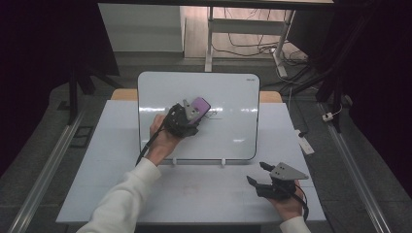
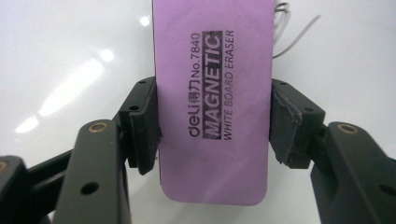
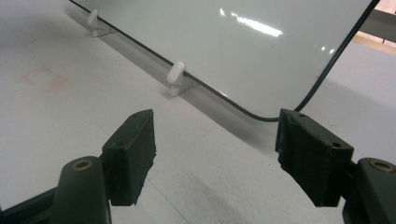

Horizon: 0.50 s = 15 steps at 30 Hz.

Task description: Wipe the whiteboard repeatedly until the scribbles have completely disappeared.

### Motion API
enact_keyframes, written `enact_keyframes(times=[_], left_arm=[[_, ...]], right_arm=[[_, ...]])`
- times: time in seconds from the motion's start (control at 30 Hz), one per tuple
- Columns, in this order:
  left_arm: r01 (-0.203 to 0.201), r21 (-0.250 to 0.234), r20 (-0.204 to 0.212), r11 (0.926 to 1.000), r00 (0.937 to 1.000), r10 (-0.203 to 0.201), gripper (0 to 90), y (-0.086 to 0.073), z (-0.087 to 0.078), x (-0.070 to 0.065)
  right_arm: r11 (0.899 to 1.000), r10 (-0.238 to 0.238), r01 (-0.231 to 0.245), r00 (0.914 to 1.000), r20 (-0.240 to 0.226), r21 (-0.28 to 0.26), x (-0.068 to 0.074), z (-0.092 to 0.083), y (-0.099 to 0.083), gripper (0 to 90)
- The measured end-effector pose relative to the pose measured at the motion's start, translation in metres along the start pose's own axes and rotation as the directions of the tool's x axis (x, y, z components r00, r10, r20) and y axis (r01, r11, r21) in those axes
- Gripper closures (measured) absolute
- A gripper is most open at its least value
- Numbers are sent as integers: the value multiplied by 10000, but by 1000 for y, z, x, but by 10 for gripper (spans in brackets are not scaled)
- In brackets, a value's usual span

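Observation:
A white board [image 1: 228, 97] leans on small white stands on the table. My left gripper [image 1: 192, 114] is shut on a purple magnetic whiteboard eraser [image 1: 200, 105], held flat against the board's middle. In the left gripper view the eraser [image 2: 212, 102] sits lengthwise between the two pads [image 2: 142, 126], which press on its long sides. Thin dark pen marks [image 2: 292, 32] lie on the board just past the eraser's far right corner. My right gripper [image 1: 261, 174] stands open over the table's front right, with nothing between its jaws. In the right gripper view this gripper [image 3: 217, 154] faces the board's lower corner [image 3: 280, 114].
The white table [image 1: 121, 160] carries the board on two white clips [image 3: 176, 77]. A faint reddish stain [image 3: 42, 77] marks the tabletop. A small white object [image 1: 306, 144] lies at the table's right edge. Metal rails run along the floor on both sides.

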<state>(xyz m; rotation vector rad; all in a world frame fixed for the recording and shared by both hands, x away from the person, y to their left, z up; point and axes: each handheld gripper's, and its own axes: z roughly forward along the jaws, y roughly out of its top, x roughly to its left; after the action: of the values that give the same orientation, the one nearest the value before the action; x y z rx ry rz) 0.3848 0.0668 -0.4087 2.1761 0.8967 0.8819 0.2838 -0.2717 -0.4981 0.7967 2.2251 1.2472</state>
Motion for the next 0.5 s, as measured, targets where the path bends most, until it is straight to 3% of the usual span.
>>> enact_keyframes(times=[0.1,0.17,0.27,0.37,0.5], left_arm=[[-365,159,-161,9992,9992,368,410,4,2,-3],[-129,34,-132,9999,9998,130,411,5,-1,3],[233,-109,-443,9997,9987,-238,411,6,-4,15],[465,-140,-371,9988,9982,-470,411,9,-4,22],[-99,-63,-663,9999,9978,95,411,13,1,10]], right_arm=[[10000,32,-32,10000,29,-11,-1,-1,0,282],[10000,80,-80,10000,58,-15,-2,-1,-1,283],[9999,146,-146,9998,123,-25,-4,-2,-2,283],[9999,135,-135,9998,139,-42,-4,-2,-2,283],[9999,108,-107,9999,125,-34,-4,-2,-2,283]])
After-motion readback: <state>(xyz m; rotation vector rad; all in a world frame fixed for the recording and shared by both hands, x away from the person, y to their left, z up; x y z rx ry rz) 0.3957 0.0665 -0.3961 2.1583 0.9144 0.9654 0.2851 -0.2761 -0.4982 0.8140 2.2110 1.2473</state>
